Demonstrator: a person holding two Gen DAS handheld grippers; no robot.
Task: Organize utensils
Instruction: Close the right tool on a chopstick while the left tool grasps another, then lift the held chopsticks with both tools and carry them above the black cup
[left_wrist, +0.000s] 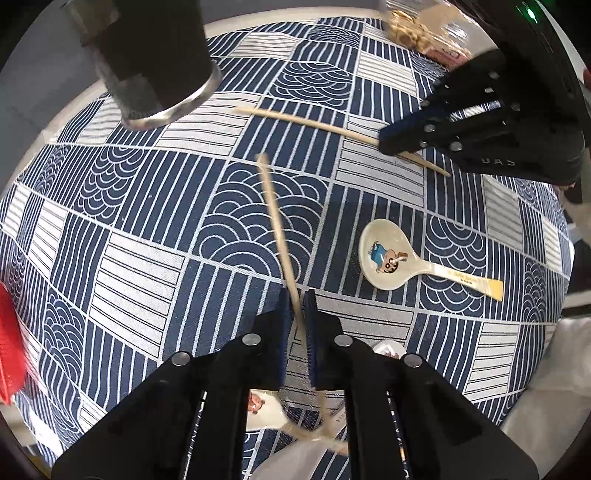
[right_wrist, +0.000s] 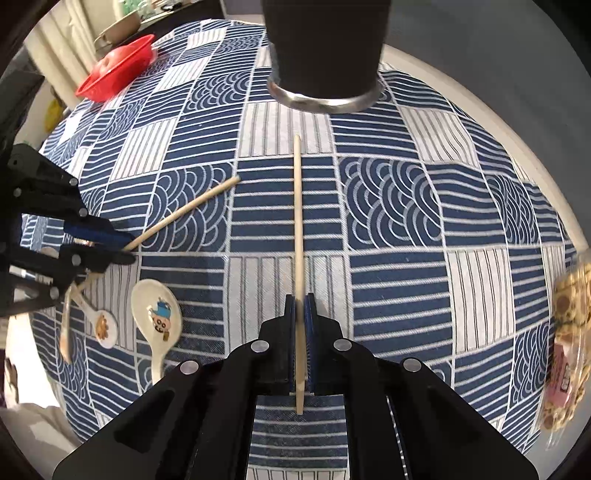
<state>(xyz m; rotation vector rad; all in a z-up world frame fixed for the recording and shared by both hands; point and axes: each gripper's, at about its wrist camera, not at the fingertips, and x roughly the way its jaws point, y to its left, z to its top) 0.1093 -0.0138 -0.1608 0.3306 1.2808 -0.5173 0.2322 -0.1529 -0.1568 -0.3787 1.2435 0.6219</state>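
Observation:
My left gripper (left_wrist: 297, 314) is shut on a wooden chopstick (left_wrist: 277, 221) and holds it above the tablecloth; it also shows in the right wrist view (right_wrist: 125, 245), where its chopstick (right_wrist: 184, 212) points up and right. My right gripper (right_wrist: 300, 314) is shut on a second chopstick (right_wrist: 298, 221) pointing at the dark cylindrical holder (right_wrist: 325, 55). The left wrist view shows that right gripper (left_wrist: 402, 142), its chopstick (left_wrist: 306, 122) and the holder (left_wrist: 147, 62) at upper left. A white cartoon spoon (left_wrist: 388, 258) lies on the cloth, also in the right wrist view (right_wrist: 157, 314). A smaller spoon (right_wrist: 99, 325) lies beside it.
A blue and white patterned cloth (right_wrist: 406, 221) covers the round table. A red bowl (right_wrist: 118, 68) sits at the far left edge. A snack bag (right_wrist: 569, 350) lies at the right edge. A wooden utensil (right_wrist: 65, 332) lies near the small spoon.

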